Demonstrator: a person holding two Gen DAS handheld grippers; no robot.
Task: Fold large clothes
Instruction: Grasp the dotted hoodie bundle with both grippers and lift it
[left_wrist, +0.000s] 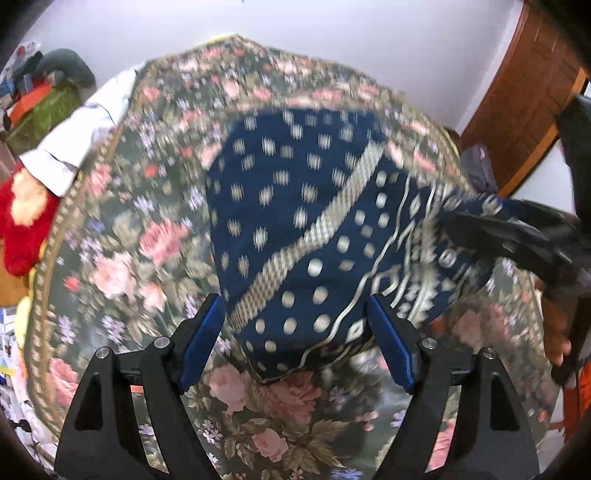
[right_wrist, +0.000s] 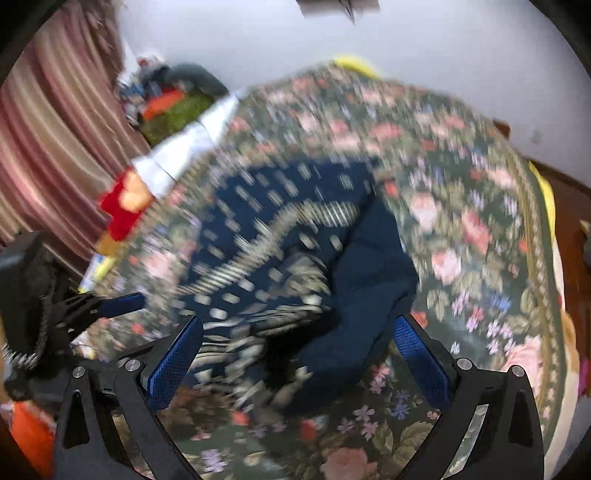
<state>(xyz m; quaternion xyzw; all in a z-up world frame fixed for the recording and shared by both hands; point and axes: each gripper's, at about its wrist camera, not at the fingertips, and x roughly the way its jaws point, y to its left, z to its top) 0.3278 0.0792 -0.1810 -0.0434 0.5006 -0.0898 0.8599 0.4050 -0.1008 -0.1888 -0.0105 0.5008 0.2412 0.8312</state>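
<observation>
Though hanging right over the cloth, pinching nothing: left gripper spread wide, blue pads flanking the near corner, contact not clear through the blur. Same at the right gripper: jaws wide apart in its own view, bunched folds between them, nothing clamped. From the left wrist view, looks drawn up against the cloth's right-hand corner, yet no closed pinch to be made out there.

Outward from both: navy cloth with pale dots and a patterned border band, lying near the middle of the floral bedspread, well inside its edging. Beyond the bedspread's left edge, a white garment and a red toy.

Progress, as a judgement: early to midway. Spread out on the bedspread and partly doubled over, with a plain navy face turned up along the right side in the right wrist view. Not yet a neat rectangle: edges uneven, near end rumpled, right corner pulled out to a point. Left to do: square the edges, smooth the bunching, make the further folds.

Long axis running roughly from the near edge of the bedspread toward its far edge, border band slanting diagonally across it; drawn-out corner pointing toward the bedspread's right side.
</observation>
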